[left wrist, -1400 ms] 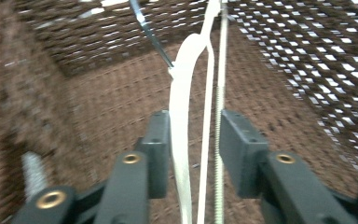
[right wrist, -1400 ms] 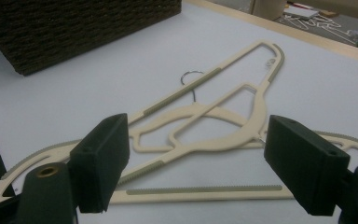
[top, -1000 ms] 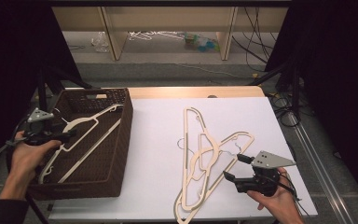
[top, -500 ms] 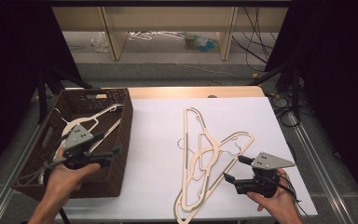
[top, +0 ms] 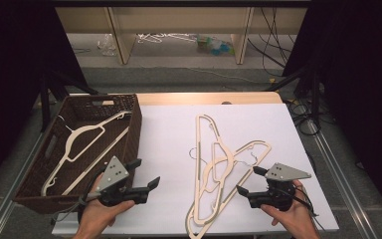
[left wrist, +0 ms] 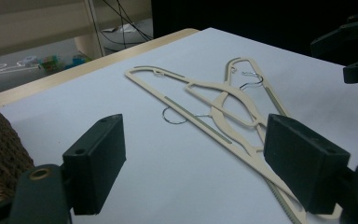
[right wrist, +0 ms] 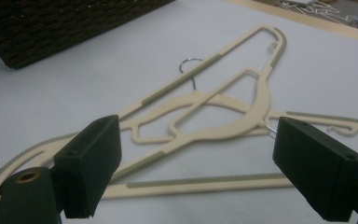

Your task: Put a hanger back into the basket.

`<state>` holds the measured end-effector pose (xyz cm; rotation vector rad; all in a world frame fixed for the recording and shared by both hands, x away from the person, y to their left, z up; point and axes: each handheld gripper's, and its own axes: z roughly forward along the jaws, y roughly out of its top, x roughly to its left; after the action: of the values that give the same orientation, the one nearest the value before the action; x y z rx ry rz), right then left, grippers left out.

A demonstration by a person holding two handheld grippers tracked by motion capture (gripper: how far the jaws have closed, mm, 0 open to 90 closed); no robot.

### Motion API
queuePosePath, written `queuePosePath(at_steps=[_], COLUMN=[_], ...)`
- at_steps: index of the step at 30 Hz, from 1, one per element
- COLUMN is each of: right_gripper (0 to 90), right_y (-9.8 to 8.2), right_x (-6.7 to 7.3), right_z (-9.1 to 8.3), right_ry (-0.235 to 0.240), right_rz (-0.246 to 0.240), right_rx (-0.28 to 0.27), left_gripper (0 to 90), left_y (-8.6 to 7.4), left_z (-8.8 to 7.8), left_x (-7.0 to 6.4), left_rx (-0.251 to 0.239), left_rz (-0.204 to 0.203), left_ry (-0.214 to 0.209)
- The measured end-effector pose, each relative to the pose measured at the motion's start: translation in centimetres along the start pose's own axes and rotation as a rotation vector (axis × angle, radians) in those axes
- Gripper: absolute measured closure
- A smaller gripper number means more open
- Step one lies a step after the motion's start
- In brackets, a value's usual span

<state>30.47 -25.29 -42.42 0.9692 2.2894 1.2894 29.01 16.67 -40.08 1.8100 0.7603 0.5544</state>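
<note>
Two cream hangers lie crossed on the white table sheet, a long one point(top: 201, 144) and a shorter one point(top: 251, 149). A third cream hanger point(top: 87, 132) lies inside the brown wicker basket point(top: 134, 129) at the left. My left gripper point(top: 147, 172) hovers at the basket's front right corner and points right toward the crossed hangers point(left wrist: 223, 107). Its jaws have just been opening, they stand open, and nothing is between them. My right gripper point(top: 247, 179) is open at the lower ends of the hangers point(right wrist: 233, 121). It too has just widened, with nothing between its pads.
The basket wall point(left wrist: 0, 154) is close on the left gripper's left side. The right gripper point(left wrist: 354, 51) shows far across the sheet. A wooden table edge point(top: 204, 98) runs along the back. Shelving and floor clutter point(top: 179, 40) lie beyond it. Cables point(top: 303, 114) hang at the right.
My left hand has swung right from the basket's left side to its front right corner, and the hanger lies in the basket. The right hand has kept still.
</note>
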Motion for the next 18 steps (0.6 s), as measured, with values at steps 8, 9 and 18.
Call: queuePosePath(at_steps=[8, 9, 18], right_gripper=[17.0, 17.0, 21.1], right_y=[-0.2, -0.2, -0.2], right_x=[0.8, 1.0, 2.8], right_z=[1.2, 1.6, 5.3], right_ry=[-0.023, -0.012, -0.051], right_rz=[0.007, 0.006, -0.003], right_rx=[0.078, 0.094, 0.247], left_gripper=[19.9, 19.8, 19.6], left_y=[-1.8, -1.8, -2.9], left_z=[0.8, 0.8, 1.5], left_x=[-2.2, -2.2, -2.6], left_rx=[0.013, 0.013, 0.052], left_rz=[0.037, 0.037, 0.053], left_ry=[-0.012, -0.012, -0.008])
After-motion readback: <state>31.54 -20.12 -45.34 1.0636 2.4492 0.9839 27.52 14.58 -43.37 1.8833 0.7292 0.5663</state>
